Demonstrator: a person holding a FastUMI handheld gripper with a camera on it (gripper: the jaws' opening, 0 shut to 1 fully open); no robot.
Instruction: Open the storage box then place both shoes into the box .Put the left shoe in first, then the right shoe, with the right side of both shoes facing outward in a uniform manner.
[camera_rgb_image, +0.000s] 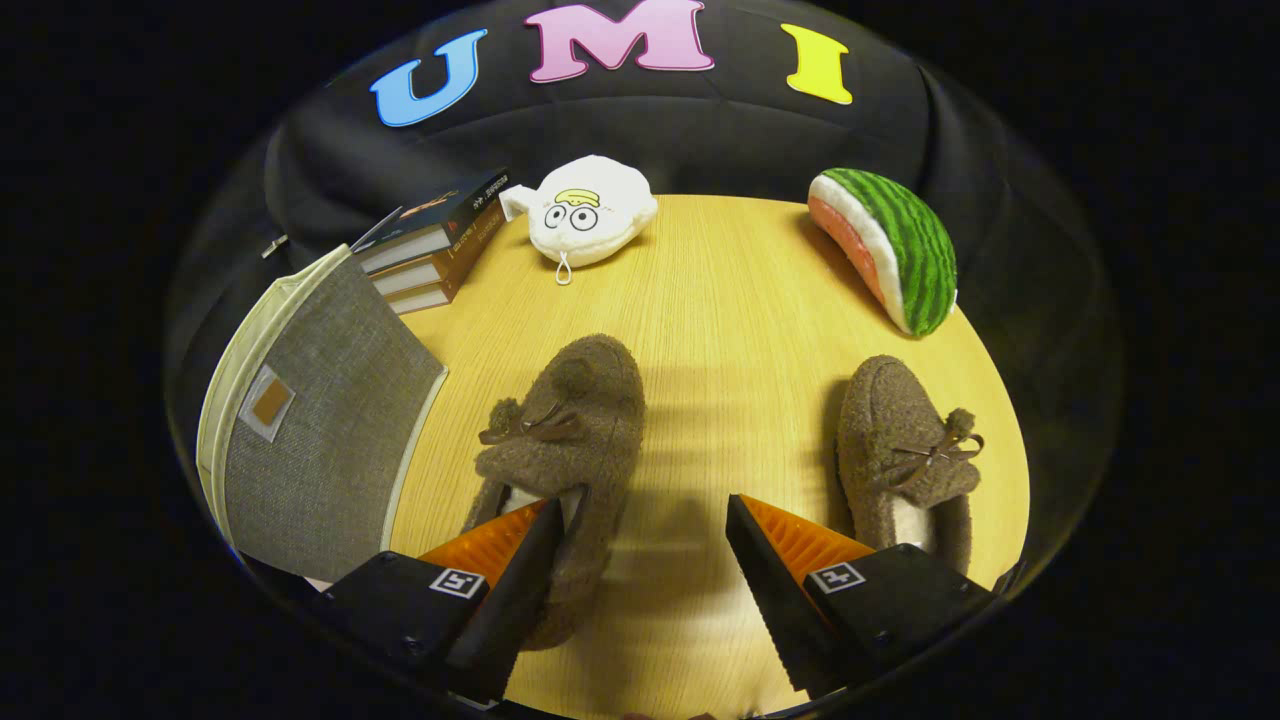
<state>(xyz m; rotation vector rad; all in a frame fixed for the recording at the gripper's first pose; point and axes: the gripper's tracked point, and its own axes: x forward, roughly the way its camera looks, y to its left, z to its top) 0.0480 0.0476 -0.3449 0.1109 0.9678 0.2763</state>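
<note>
Gripper view. My gripper (645, 560) has its fingers spread wide, nothing clamped. The left finger overlaps the heel opening of the nearer brown shoe (565, 430); whether it touches, I cannot tell. The right finger sits over bare table (720, 290), just beside the second shoe (900, 450). Between the fingers lies open wood.

The storage box (320, 440), grey fabric with a cream rim, stands beyond my left finger at the table's left side, near a stack of books (435, 245). Its lid looks closed, so I judge the opening step is not yet done. A white plush (590, 210) and a watermelon plush (890, 245) sit at the far edge.

Risks: going for a shoe before the box is open breaks the order. Which shoe is the left one is hard to read from here; a wrong pick spoils the sequence. The fuzzy upper is soft, so a shallow pinch on the heel rim could slip or fold it.

Orientation: both shoes run lengthwise away from me, toes toward the far wall, heels near my fingers, bows on top, roughly parallel and well apart.
</note>
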